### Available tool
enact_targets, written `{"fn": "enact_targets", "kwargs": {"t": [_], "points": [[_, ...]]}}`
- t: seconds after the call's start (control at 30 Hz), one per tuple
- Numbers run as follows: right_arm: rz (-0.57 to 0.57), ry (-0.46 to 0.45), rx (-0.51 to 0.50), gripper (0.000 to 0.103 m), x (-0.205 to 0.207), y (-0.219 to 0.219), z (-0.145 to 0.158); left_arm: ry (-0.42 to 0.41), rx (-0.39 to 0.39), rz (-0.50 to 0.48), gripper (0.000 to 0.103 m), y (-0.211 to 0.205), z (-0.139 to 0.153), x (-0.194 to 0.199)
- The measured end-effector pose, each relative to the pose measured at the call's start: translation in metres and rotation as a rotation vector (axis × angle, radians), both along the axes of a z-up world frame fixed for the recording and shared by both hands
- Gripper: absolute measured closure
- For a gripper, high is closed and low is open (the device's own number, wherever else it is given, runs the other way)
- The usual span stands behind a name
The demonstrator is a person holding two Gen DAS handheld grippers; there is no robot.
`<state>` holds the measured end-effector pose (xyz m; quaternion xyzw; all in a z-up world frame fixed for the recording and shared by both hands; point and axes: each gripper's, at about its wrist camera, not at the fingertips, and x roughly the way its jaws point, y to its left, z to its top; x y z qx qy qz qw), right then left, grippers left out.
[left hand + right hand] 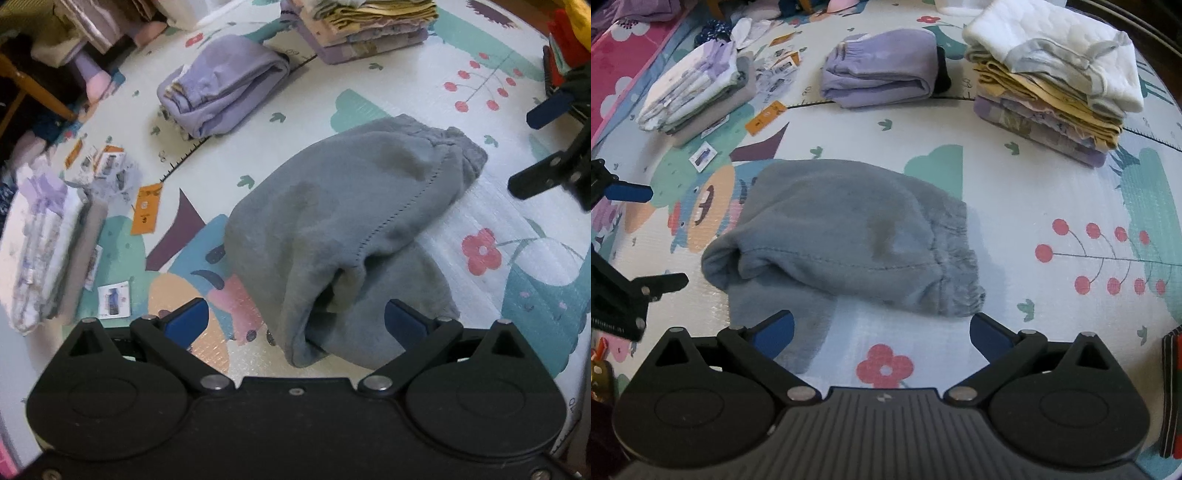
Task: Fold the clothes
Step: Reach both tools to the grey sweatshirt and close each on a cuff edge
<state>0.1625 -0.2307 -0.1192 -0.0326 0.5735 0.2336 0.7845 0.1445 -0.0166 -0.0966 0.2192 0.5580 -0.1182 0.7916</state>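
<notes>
Both grippers, left [293, 325] and right [882, 334], gape empty over grey trousers [846, 240]; pinching one layer could undo the fold

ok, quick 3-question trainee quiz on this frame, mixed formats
1. True or false: the left claw is shut on the grey sweatpants.
2. Which folded garment lies beyond the sweatpants? A purple sweatpants B red towel C black jacket
3. What tops the tall clothes stack?

Key: 1 false, both claws open, right claw too. 2 A. 3 white quilted garment.
</notes>
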Motion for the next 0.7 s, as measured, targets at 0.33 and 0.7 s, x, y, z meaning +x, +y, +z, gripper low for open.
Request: {"fn": "enact_targets", "kwargs": {"t": [0.33, 0.7], "points": [[0.052, -0.028, -0.003, 0.031, 0.04, -0.031, -0.025, -0.079, -0.176, 0.004, 0.001, 0.043, -0.008, 0.038], [0.006, -0.007, 0.07, 0.031, 0.098, -0.036, -0.071, 0.009, -0.263, 0.107, 0.001, 0.106, -0.062, 0.057]]}}
